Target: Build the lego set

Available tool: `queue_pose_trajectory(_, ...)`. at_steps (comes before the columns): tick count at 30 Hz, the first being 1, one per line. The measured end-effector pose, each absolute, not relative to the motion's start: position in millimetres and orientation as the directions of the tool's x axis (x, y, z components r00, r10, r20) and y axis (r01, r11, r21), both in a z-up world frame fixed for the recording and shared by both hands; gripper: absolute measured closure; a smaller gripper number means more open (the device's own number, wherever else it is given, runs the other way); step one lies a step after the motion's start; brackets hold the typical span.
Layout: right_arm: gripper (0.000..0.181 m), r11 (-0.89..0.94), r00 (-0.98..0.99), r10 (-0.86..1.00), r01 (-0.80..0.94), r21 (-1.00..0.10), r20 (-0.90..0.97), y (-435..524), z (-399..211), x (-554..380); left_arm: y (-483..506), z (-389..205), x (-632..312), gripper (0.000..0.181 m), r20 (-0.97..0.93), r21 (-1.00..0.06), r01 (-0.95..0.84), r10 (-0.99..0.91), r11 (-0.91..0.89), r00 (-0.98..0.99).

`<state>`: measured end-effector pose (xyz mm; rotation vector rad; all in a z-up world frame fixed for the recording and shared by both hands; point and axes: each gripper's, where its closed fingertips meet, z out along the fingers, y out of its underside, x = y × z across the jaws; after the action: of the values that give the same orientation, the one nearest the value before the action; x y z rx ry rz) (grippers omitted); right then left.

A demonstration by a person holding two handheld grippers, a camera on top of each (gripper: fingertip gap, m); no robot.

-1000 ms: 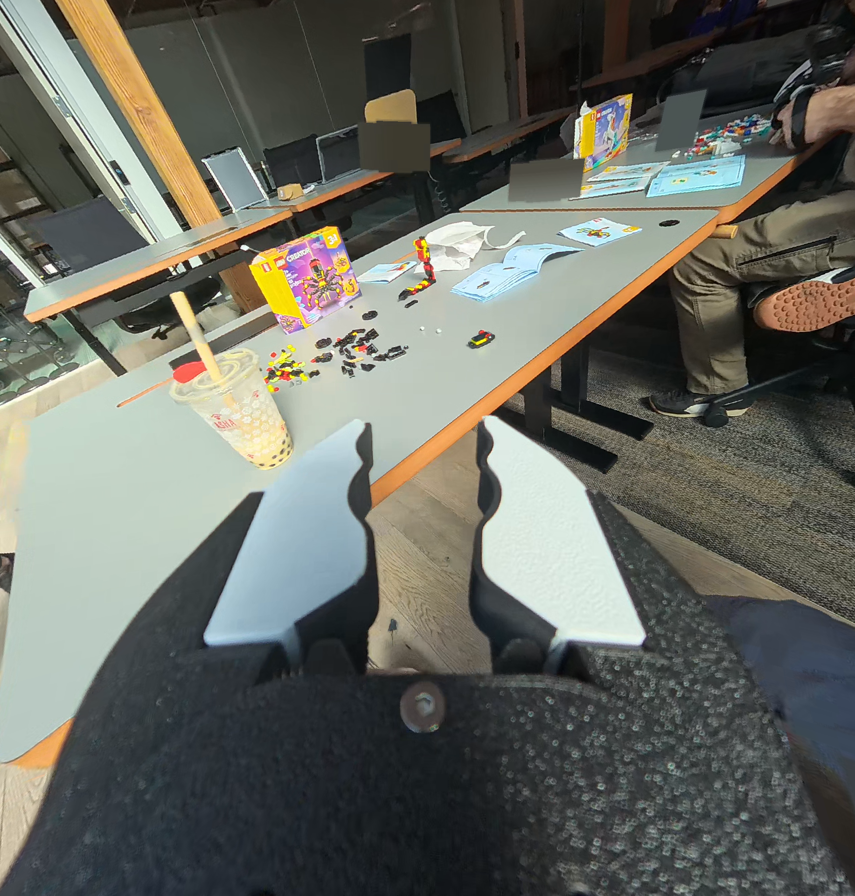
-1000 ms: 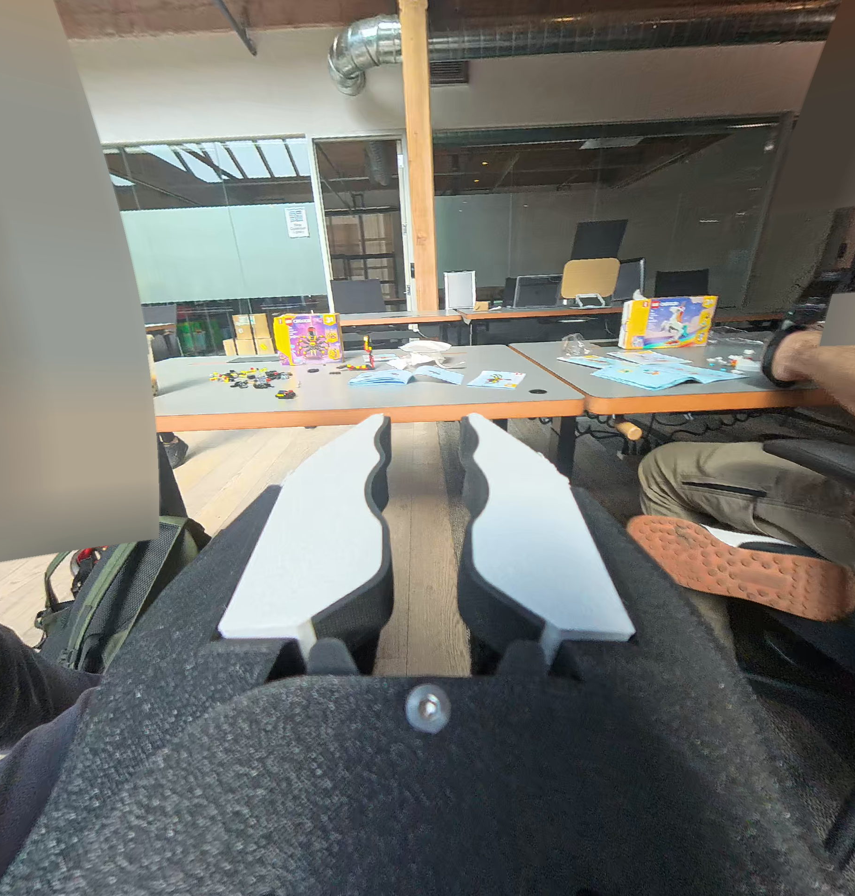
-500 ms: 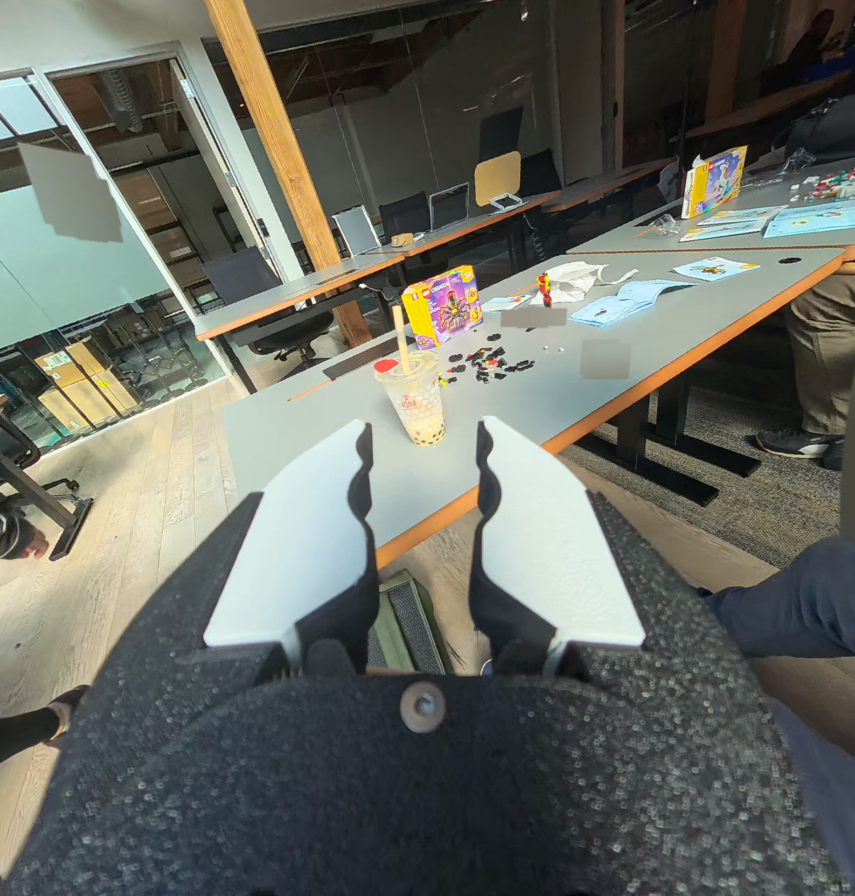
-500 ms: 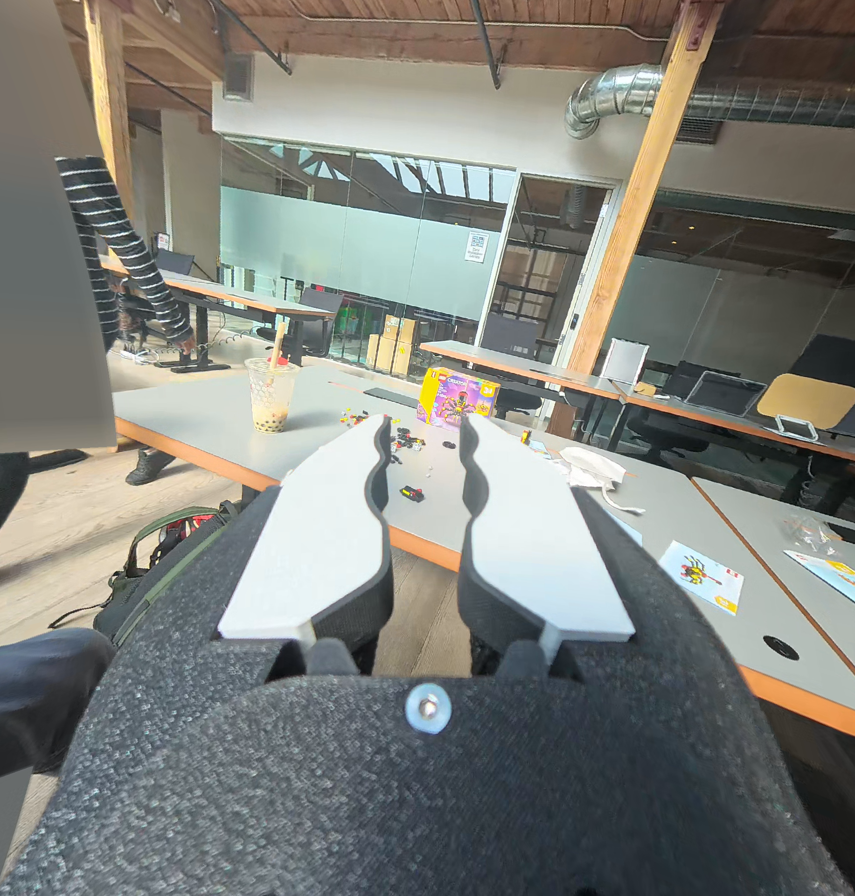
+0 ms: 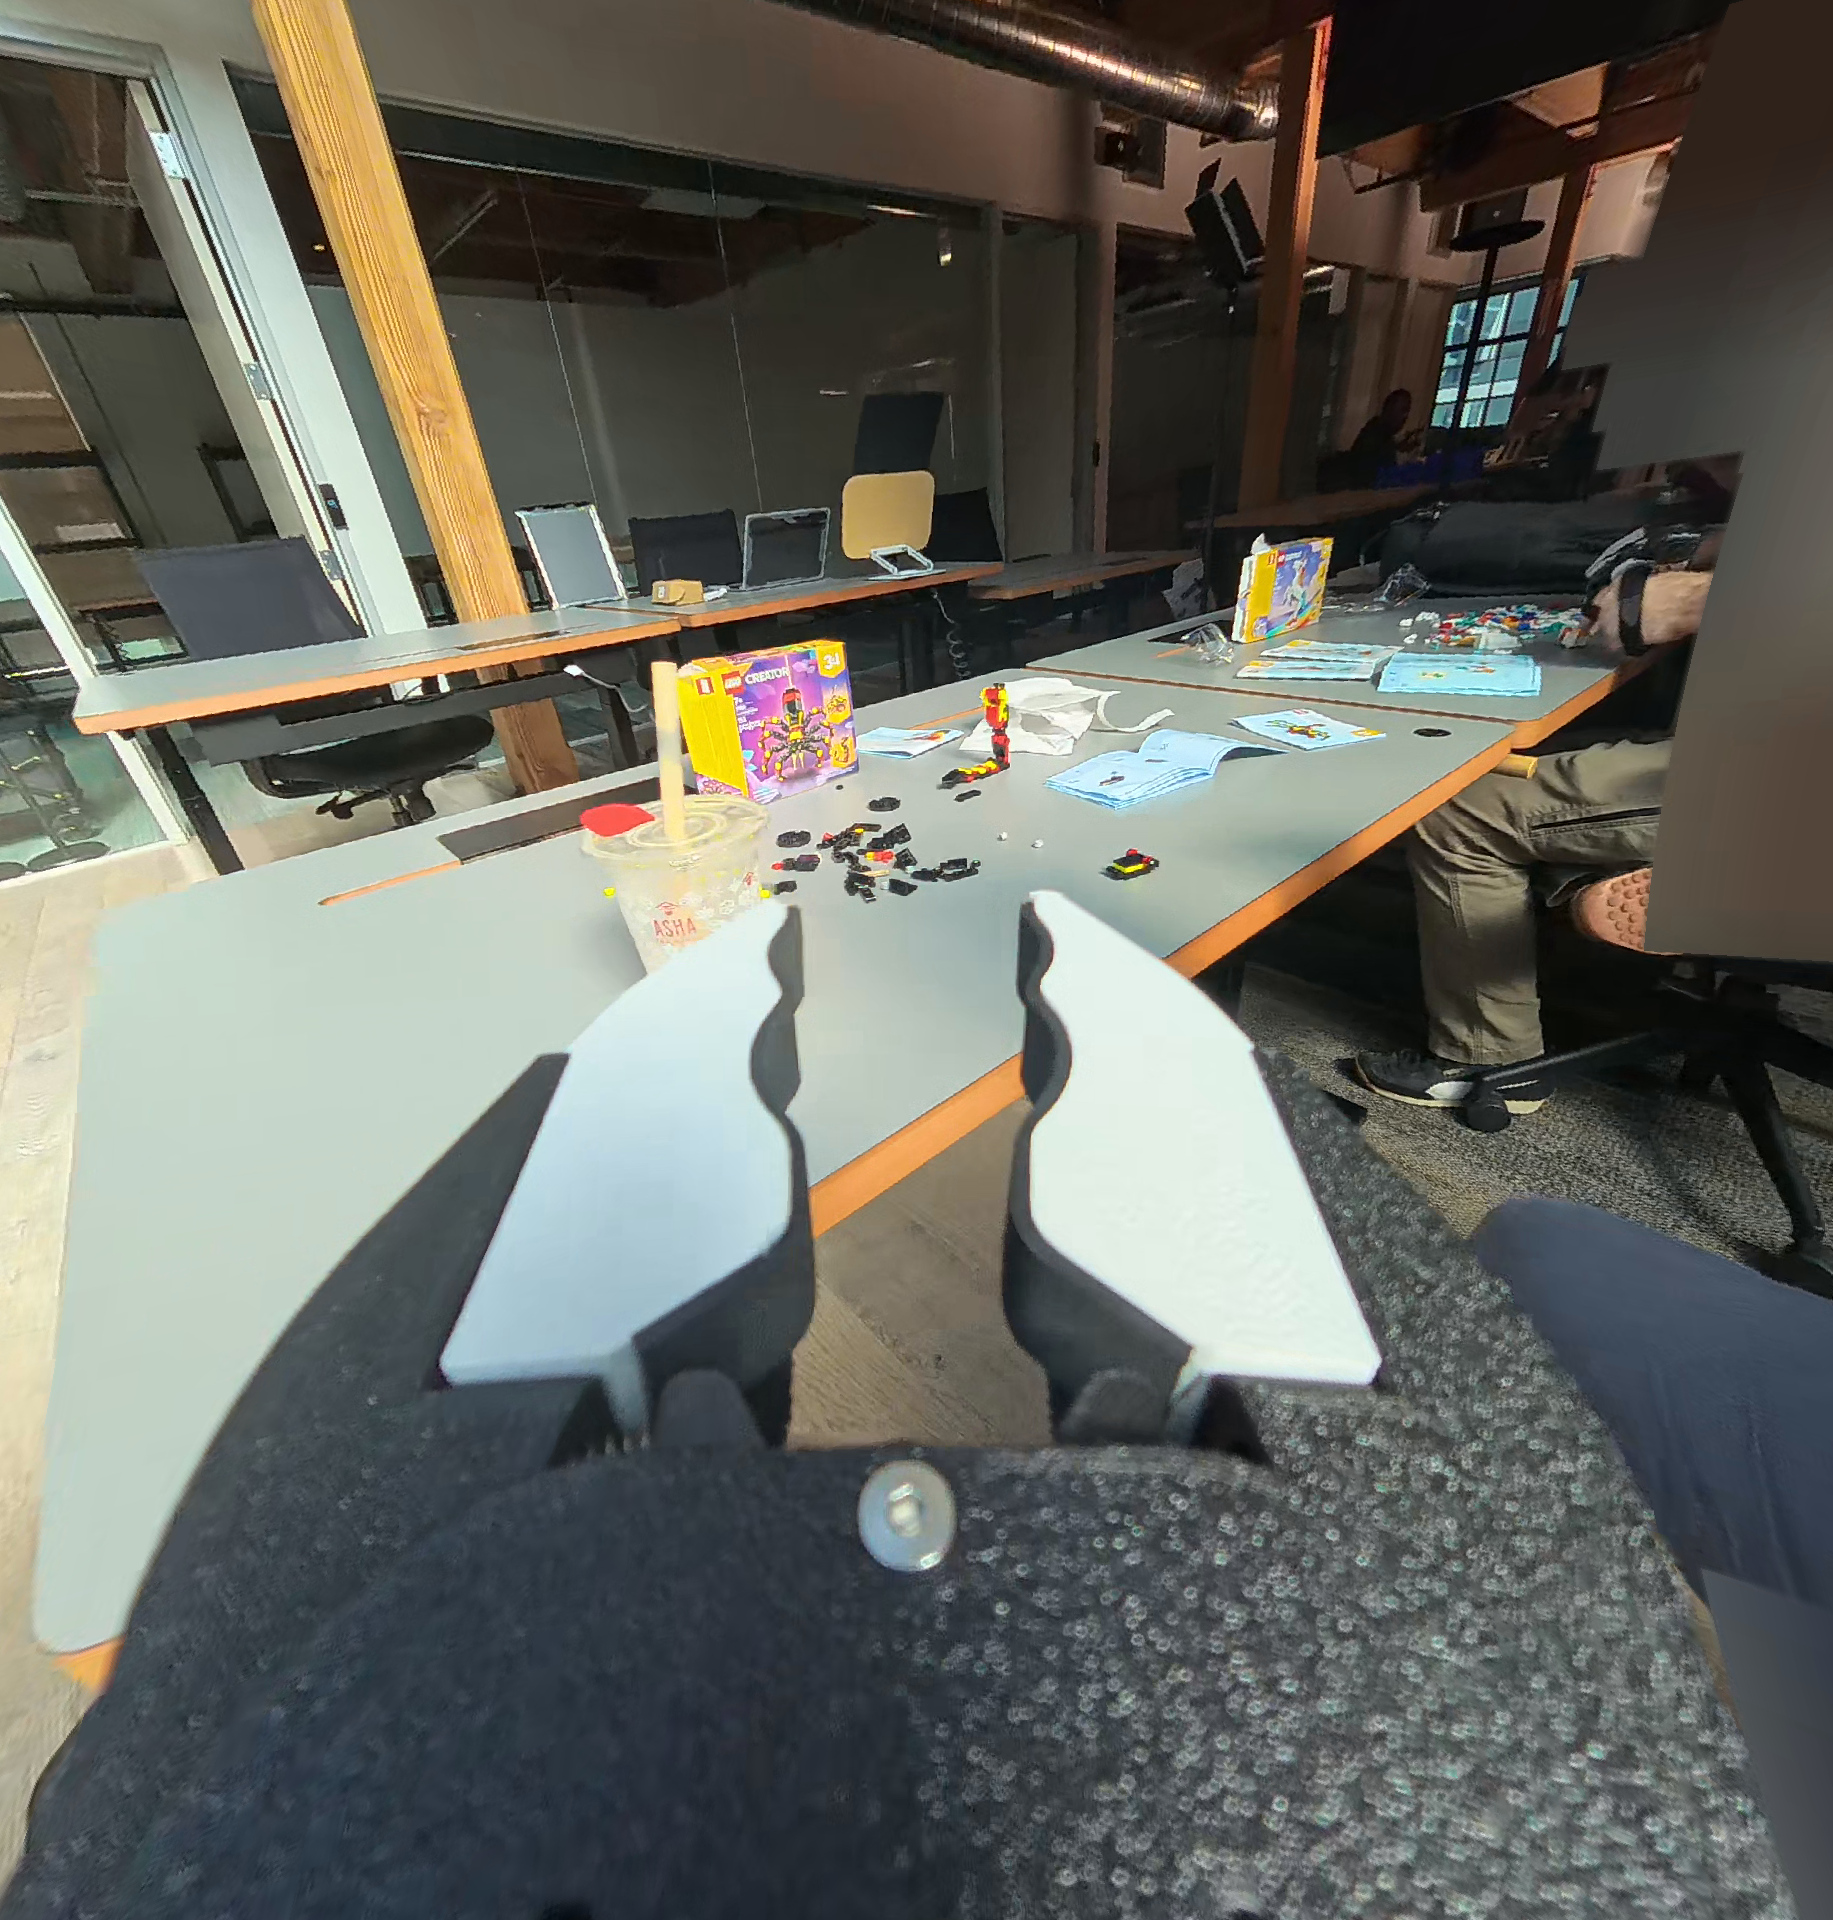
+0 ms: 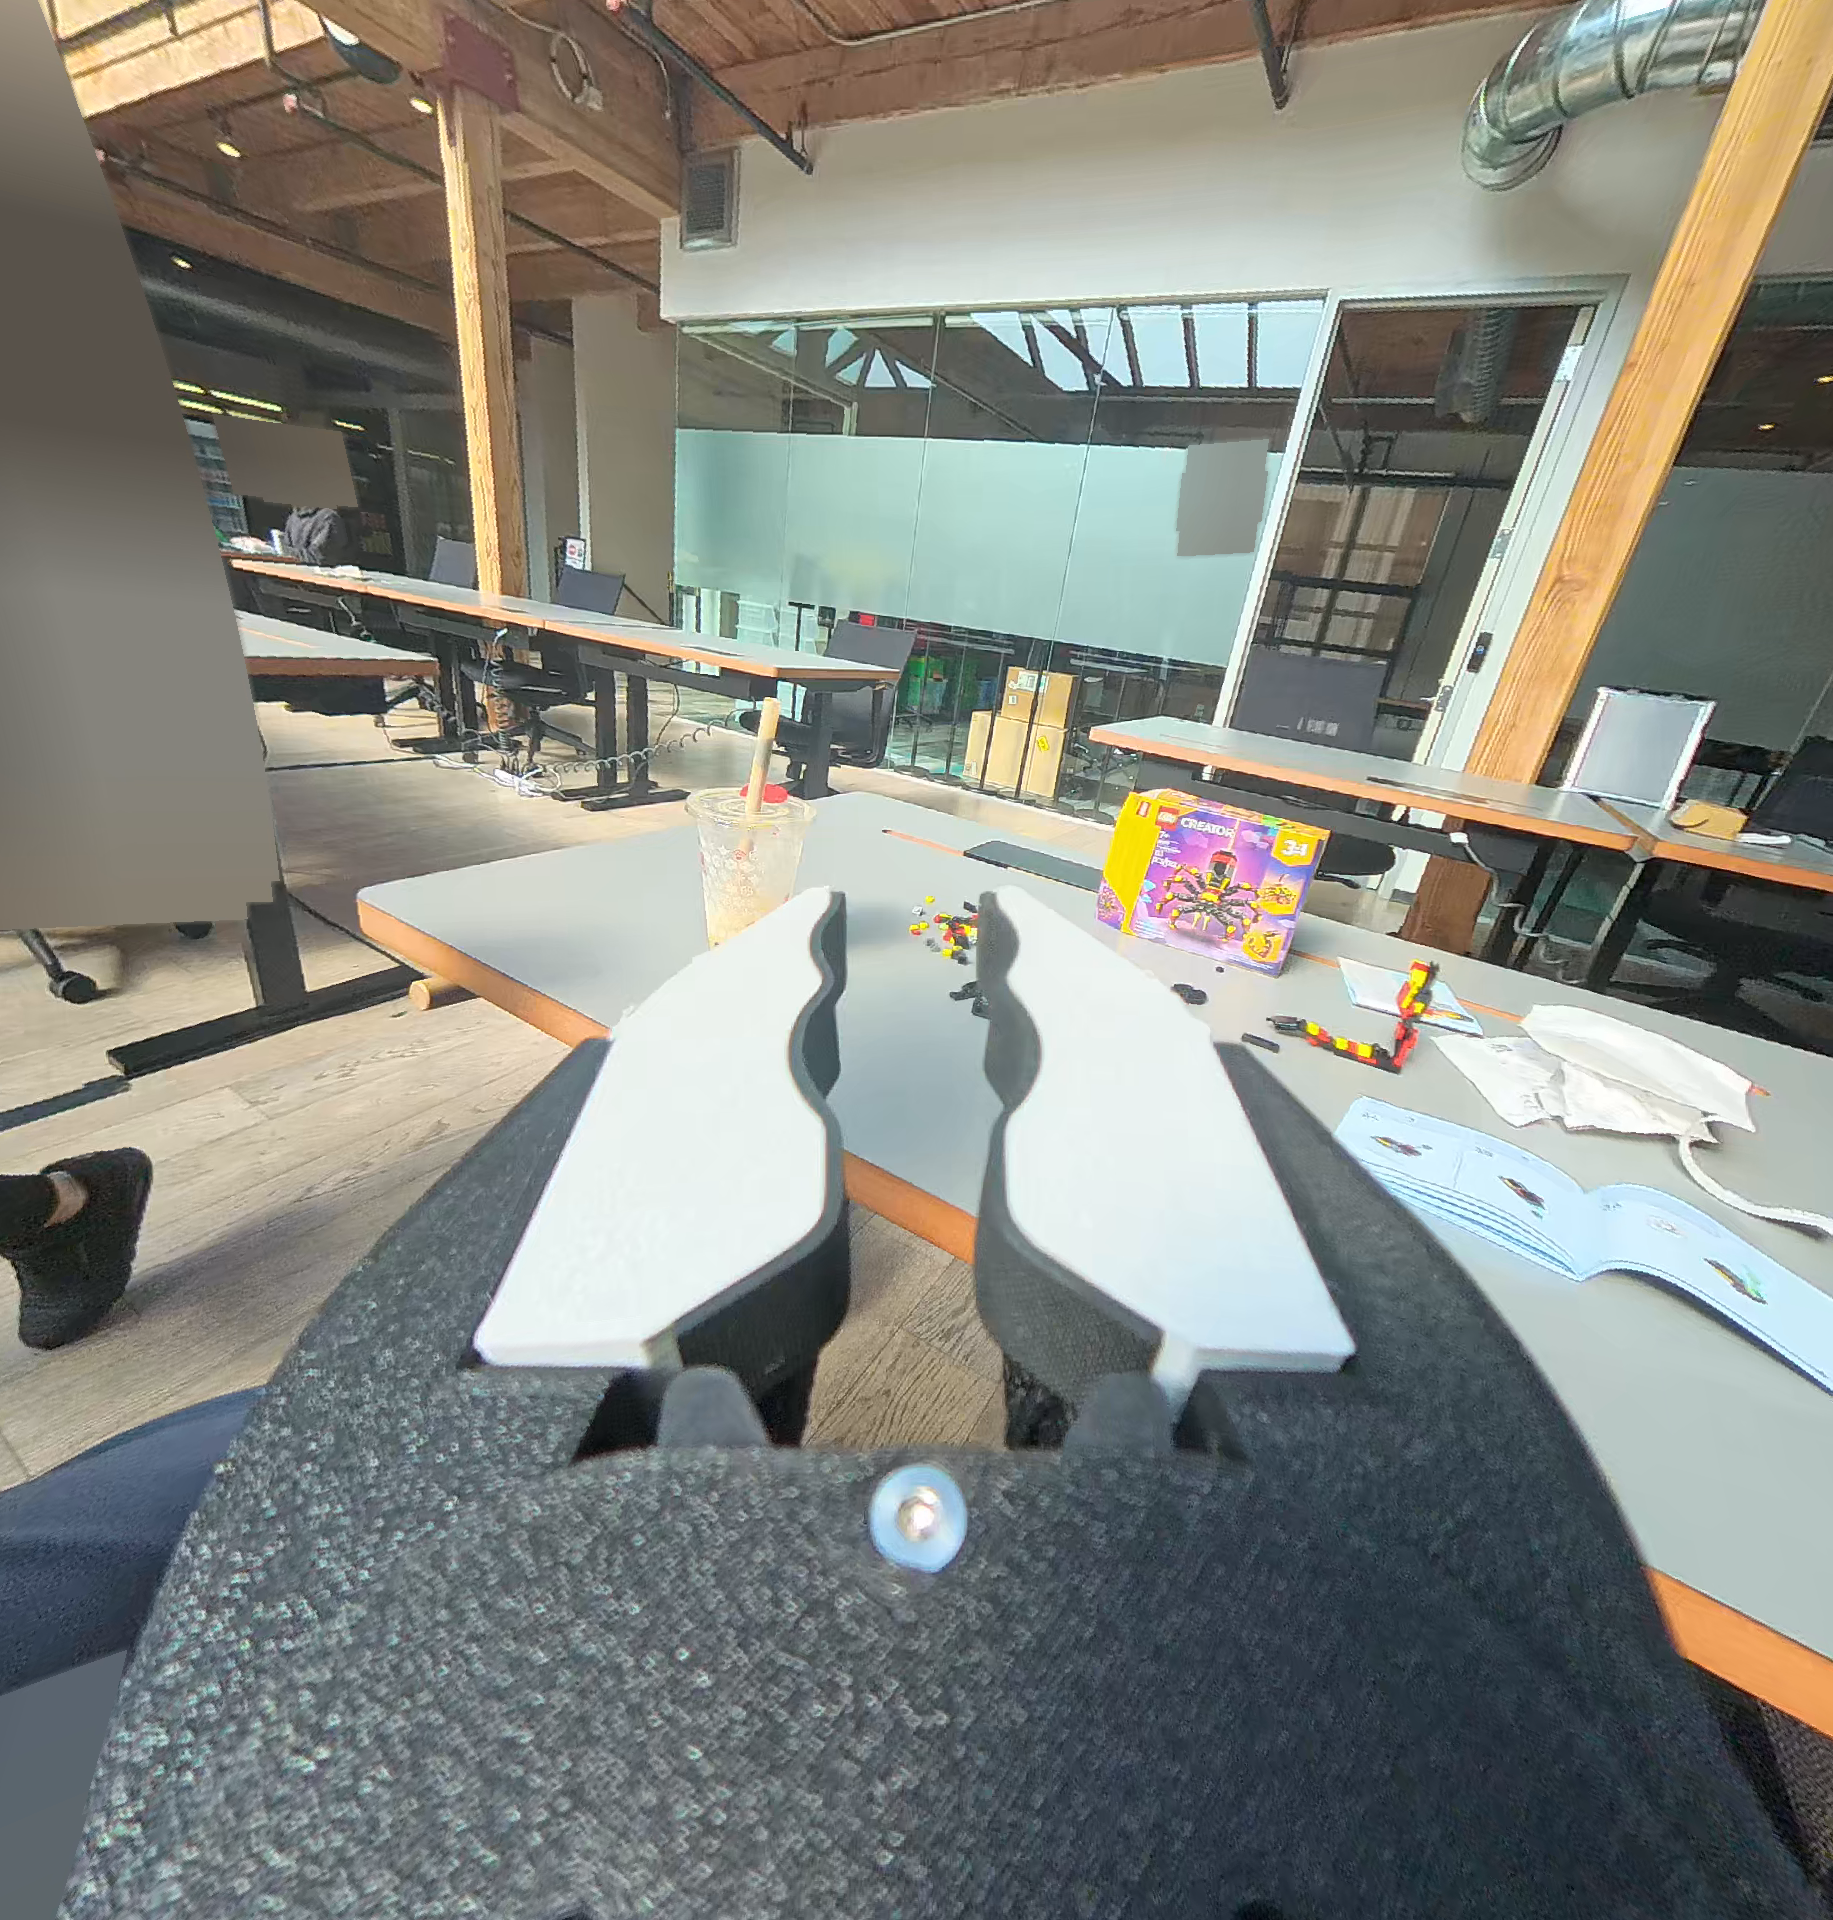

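Grippers first: the left gripper [image 5: 904,914] and the right gripper [image 6: 912,904] both hang off the near edge of the table [image 5: 372,1039], fingers parted with bare gaps between them, holding nothing. The step in hand looks like the approach, so it pays to bring both tips over the tabletop low and level before picking anything. Just beyond the left tips stands the cup [image 5: 683,883]; swinging wide of it and its straw would avoid a spill. Past it lie the loose bricks [image 5: 870,857], small and dark, probably best pinched one at a time, with one small built piece [image 5: 1130,862] apart to the right. Farther off are the red-and-yellow part-build [image 6: 1359,1029], the open booklet [image 6: 1618,1226], the crumpled bag [image 6: 1618,1070] and the box [image 6: 1213,894].

Against half a second ago, the left view has drawn nearer the table and the cup now sits right at its tips; the right view has swung so the bricks lie almost straight ahead.
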<state>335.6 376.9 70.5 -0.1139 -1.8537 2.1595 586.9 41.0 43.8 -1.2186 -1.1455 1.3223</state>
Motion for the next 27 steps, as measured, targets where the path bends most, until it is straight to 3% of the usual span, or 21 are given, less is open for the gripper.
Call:
queue_pose_trajectory(7,0.175,-0.083,-0.972,0.187,-0.162,-0.983,0.144,321,48,319,54,6,521,0.142,-0.03,-0.999,-0.016,0.998,-0.029,0.057)
queue_pose_trajectory(10,0.177,0.01,-0.957,0.202,-0.21,-0.978,0.207,289,37,279,58,-1,505,0.142,-0.018,-1.0,-0.007,0.997,-0.017,0.079)
queue_pose_trajectory(13,0.175,0.214,-0.96,0.165,-0.188,-0.959,0.225,244,2,211,64,-11,493,0.142,-0.002,-1.0,0.019,0.995,-0.004,0.104)
queue_pose_trajectory(16,0.172,0.449,-0.987,0.075,-0.097,-0.888,0.145,197,-61,146,71,-26,484,0.142,-0.003,-0.998,0.065,0.992,-0.011,0.124)
queue_pose_trajectory(20,0.165,0.599,-0.999,0.044,0.003,-0.801,0.029,153,-126,99,74,-45,476,0.142,-0.029,-0.992,0.121,0.992,-0.044,0.125)
queue_pose_trajectory(27,0.157,0.722,-0.988,-0.029,-0.127,-0.68,0.154,123,-162,74,66,-69,459,0.142,-0.028,-0.98,0.191,0.99,-0.055,0.138)
